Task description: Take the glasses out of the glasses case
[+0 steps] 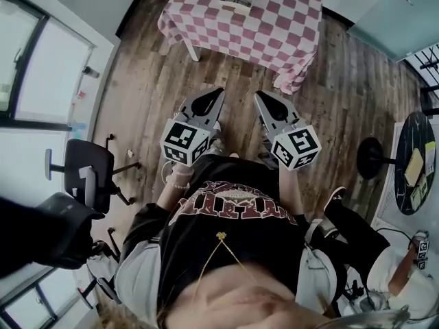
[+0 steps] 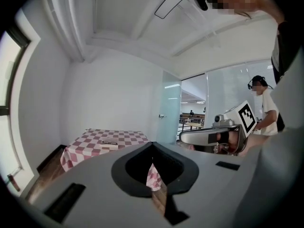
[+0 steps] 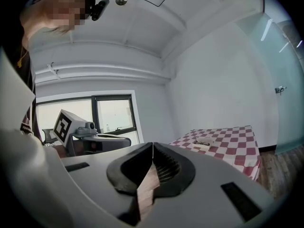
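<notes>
Lying in or on the case [image 1: 236,7], the glasses [image 1: 237,1] sit on the checkered tabletop [image 1: 274,22], well ahead of us (case lid unclear). Our left hand-held gripper [image 1: 217,94] and right hand-held gripper [image 1: 260,96] are both closed, empty. We should step close, then part the jaws before reaching.

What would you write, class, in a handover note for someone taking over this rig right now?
Left gripper: shut, empty, held in the air in front of the person.
Right gripper: shut, empty, beside the left one.
Things: the glasses case lies on the checked table, well ahead of both grippers. The dark glasses appear to lie in it, but they are too small to tell more.
Done: nothing yet.
Left: walk to the table, steady the case and lift the glasses out.
</notes>
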Available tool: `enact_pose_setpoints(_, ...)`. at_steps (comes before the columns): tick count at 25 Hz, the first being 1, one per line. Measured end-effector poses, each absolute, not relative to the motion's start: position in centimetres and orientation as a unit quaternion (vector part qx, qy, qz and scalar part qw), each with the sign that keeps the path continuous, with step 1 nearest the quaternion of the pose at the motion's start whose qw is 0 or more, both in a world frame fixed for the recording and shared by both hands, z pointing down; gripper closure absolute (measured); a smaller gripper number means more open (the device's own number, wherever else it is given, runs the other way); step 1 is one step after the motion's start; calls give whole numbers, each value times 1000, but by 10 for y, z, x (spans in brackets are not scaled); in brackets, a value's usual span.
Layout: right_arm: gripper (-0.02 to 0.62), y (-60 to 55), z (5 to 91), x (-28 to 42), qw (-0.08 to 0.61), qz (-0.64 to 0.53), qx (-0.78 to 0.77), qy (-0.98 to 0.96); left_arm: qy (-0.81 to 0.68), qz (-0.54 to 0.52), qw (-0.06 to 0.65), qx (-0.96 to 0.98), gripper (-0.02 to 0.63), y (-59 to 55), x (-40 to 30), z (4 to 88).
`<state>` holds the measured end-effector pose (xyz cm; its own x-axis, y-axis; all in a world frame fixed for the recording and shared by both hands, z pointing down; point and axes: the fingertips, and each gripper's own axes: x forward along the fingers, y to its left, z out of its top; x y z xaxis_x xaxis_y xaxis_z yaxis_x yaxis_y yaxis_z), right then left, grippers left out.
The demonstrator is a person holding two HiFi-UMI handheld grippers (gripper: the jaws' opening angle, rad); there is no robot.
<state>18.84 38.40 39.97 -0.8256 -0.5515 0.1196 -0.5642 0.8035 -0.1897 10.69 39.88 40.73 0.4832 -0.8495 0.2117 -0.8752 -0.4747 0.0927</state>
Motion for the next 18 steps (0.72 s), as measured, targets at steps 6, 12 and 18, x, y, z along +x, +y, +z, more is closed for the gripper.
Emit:
enact_pose_setpoints(6, 575, 347, 400, 177, 26, 115, 306, -945, -483, 67, 99, 868, 606, 356, 94, 408)
enact_pose_setpoints(12, 575, 310, 398, 160, 20, 113, 311, -943, -458, 72, 103, 880, 606, 313, 81, 408)
enact_pose_setpoints(18, 575, 277, 392, 147, 9, 110, 328, -938, -445, 59, 117, 886, 606, 279, 68, 408)
